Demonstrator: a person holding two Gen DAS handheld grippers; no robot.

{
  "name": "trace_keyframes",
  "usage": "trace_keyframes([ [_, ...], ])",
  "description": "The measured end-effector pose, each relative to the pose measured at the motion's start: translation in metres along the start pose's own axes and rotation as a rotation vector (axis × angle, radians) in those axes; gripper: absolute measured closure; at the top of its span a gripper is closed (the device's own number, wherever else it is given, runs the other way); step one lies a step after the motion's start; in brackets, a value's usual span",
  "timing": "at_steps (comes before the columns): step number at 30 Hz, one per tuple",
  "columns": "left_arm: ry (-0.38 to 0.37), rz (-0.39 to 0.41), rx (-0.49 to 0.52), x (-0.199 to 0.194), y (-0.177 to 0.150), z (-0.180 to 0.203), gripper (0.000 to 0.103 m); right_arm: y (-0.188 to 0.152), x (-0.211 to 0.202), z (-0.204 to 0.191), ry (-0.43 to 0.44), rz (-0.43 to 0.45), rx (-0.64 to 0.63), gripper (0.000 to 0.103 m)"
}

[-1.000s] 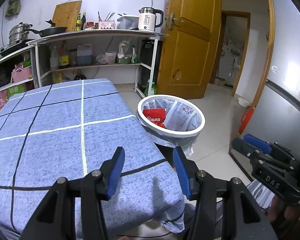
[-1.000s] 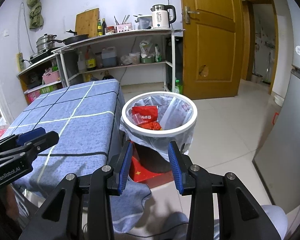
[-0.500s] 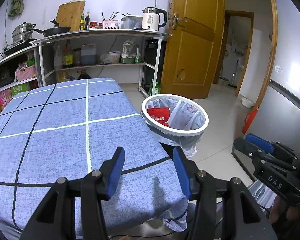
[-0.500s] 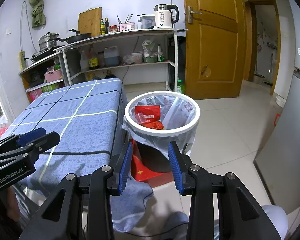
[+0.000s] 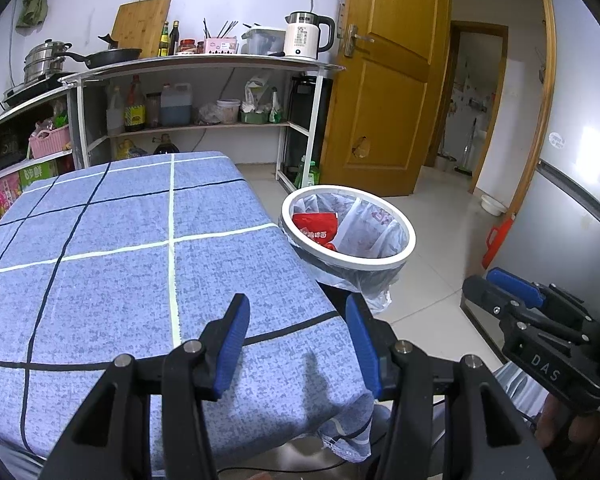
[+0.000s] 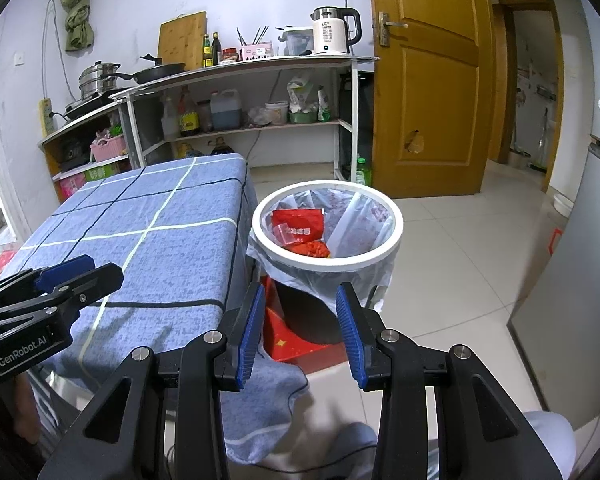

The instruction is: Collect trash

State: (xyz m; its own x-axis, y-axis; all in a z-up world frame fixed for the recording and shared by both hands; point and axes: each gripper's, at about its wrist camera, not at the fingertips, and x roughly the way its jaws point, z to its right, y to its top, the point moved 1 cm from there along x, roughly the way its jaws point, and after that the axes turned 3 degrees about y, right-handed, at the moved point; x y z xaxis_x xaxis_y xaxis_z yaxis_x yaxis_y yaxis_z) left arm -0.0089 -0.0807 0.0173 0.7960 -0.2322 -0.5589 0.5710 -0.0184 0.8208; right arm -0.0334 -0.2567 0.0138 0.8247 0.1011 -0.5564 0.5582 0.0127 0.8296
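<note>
A white-rimmed trash bin [image 6: 328,265] lined with a clear bag stands on the floor beside the table's right edge; it also shows in the left wrist view [image 5: 346,260]. Red wrappers [image 6: 298,226] lie inside it, also visible in the left wrist view [image 5: 315,226]. My left gripper [image 5: 296,344] is open and empty above the near right corner of the blue checked tablecloth [image 5: 120,248]. My right gripper [image 6: 300,330] is open and empty, held in front of the bin, above the floor.
A red box [image 6: 296,340] sits on the floor under the bin. Kitchen shelves [image 5: 196,68] with pots, bottles and a kettle stand behind the table. A wooden door [image 6: 428,80] is at the back right. A grey fridge [image 6: 580,280] stands at the right.
Both grippers have drawn back a little and risen slightly; the bin and table look slightly farther. Both stay open and empty.
</note>
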Motion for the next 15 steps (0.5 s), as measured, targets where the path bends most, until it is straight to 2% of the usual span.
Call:
trace_keyframes([
  [15,0.003,-0.001,0.005,0.0001,-0.0001,-0.0014,0.051,-0.0009,0.0016,0.0003,0.004,-0.008,0.0,0.065],
])
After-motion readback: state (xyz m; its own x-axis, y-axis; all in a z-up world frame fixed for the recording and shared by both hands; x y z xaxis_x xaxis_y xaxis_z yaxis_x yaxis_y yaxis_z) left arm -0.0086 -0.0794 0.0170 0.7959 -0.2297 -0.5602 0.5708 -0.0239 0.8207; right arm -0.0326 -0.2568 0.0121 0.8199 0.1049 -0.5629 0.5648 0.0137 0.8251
